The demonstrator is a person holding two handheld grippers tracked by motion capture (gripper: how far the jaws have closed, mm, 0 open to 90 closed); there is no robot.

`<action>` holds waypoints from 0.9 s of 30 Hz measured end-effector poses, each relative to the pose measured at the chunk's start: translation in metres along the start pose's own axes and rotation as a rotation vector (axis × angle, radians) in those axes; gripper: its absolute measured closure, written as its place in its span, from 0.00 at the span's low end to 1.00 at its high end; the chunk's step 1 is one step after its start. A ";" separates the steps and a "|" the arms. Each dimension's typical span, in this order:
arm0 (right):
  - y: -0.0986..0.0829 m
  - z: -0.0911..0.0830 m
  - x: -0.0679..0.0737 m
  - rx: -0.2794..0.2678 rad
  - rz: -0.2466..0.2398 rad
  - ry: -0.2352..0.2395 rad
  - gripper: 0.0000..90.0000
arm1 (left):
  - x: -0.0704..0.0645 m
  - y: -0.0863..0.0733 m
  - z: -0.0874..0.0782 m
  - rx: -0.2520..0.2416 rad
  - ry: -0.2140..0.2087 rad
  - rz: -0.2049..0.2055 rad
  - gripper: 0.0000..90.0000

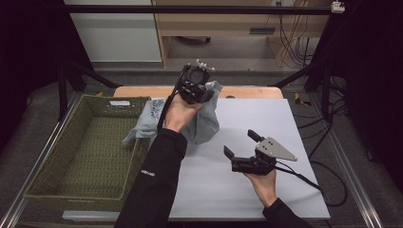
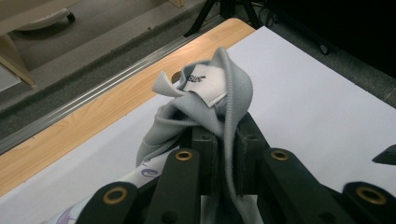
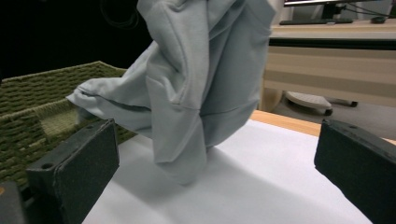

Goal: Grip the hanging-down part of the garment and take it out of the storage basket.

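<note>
Left claw point(image 1: 198, 91) is clamped on the neck rib of the soft grey cotton garment point(image 1: 205, 121), which hangs over the white table's point(image 1: 266, 128) far-left part. Right claw point(image 1: 240, 143), jaws wide apart, is nearer the hanging lower end; the woven green basket point(image 1: 76, 156) lies left of the table.

A white tag point(image 2: 204, 83) sewn inside the grey garment point(image 2: 187, 116) carries small dark print, too blurred to read. The black sleeve point(image 1: 151, 183) bears a small white word near the basket point(image 1: 76, 156), also unreadable.

L jaws clamped, R jaws apart
</note>
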State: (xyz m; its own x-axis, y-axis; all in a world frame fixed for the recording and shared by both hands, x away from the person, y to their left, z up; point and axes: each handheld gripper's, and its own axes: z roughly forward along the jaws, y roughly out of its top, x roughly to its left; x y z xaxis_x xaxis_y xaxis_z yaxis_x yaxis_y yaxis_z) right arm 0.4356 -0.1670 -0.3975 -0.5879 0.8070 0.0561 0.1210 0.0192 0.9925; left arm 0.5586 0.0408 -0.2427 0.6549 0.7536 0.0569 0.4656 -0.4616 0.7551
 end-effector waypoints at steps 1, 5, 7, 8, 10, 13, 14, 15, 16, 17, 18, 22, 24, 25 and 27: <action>0.000 0.002 0.001 -0.002 0.001 0.008 0.00 | 0.000 0.000 0.000 -0.004 0.002 0.000 0.89; 0.000 0.013 0.006 0.004 -0.026 0.025 0.00 | 0.001 0.000 -0.002 -0.002 0.001 -0.003 0.90; 0.001 0.018 0.010 0.012 -0.001 0.035 0.00 | 0.001 0.000 -0.002 0.003 -0.001 -0.001 0.89; 0.000 0.021 0.010 0.006 -0.018 0.035 0.00 | 0.000 0.000 -0.002 0.000 -0.001 -0.004 0.89; 0.000 0.027 0.012 0.001 -0.013 0.043 0.00 | 0.000 0.001 -0.001 0.004 0.000 -0.004 0.89; -0.001 0.036 0.014 0.012 -0.015 0.039 0.00 | 0.000 0.001 -0.001 0.005 0.000 -0.004 0.89; -0.001 0.038 0.013 0.019 -0.020 0.041 0.00 | -0.001 0.001 0.000 0.000 -0.001 -0.013 0.90; -0.002 0.041 0.014 0.017 -0.011 0.048 0.00 | -0.001 0.001 0.000 0.004 -0.002 -0.007 0.89; -0.002 0.043 0.013 0.019 -0.022 0.044 0.00 | -0.001 0.001 0.000 0.004 -0.002 -0.007 0.90; -0.003 0.047 0.013 0.016 -0.024 0.045 0.00 | -0.001 0.002 0.000 -0.001 -0.003 -0.017 0.89; -0.003 0.049 0.014 0.031 -0.022 0.044 0.00 | 0.000 0.002 -0.001 0.008 -0.001 -0.008 0.89; -0.005 0.059 0.016 0.044 -0.019 0.054 0.00 | 0.000 0.001 -0.002 0.009 -0.002 -0.005 0.89; -0.005 0.064 0.019 0.049 -0.023 0.054 0.01 | 0.000 0.001 -0.002 0.008 0.001 -0.006 0.89; -0.004 0.066 0.020 0.052 -0.023 0.055 0.01 | 0.000 0.001 -0.003 0.009 0.000 -0.006 0.90; -0.003 0.071 0.022 0.049 -0.018 0.055 0.01 | 0.000 0.001 -0.003 0.012 0.001 -0.003 0.89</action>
State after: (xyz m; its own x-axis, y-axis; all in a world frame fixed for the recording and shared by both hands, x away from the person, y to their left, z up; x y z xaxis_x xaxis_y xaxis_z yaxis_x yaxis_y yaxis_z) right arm 0.4796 -0.1074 -0.4073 -0.6334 0.7725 0.0451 0.1477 0.0635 0.9870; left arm 0.5574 0.0421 -0.2396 0.6529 0.7554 0.0558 0.4744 -0.4653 0.7473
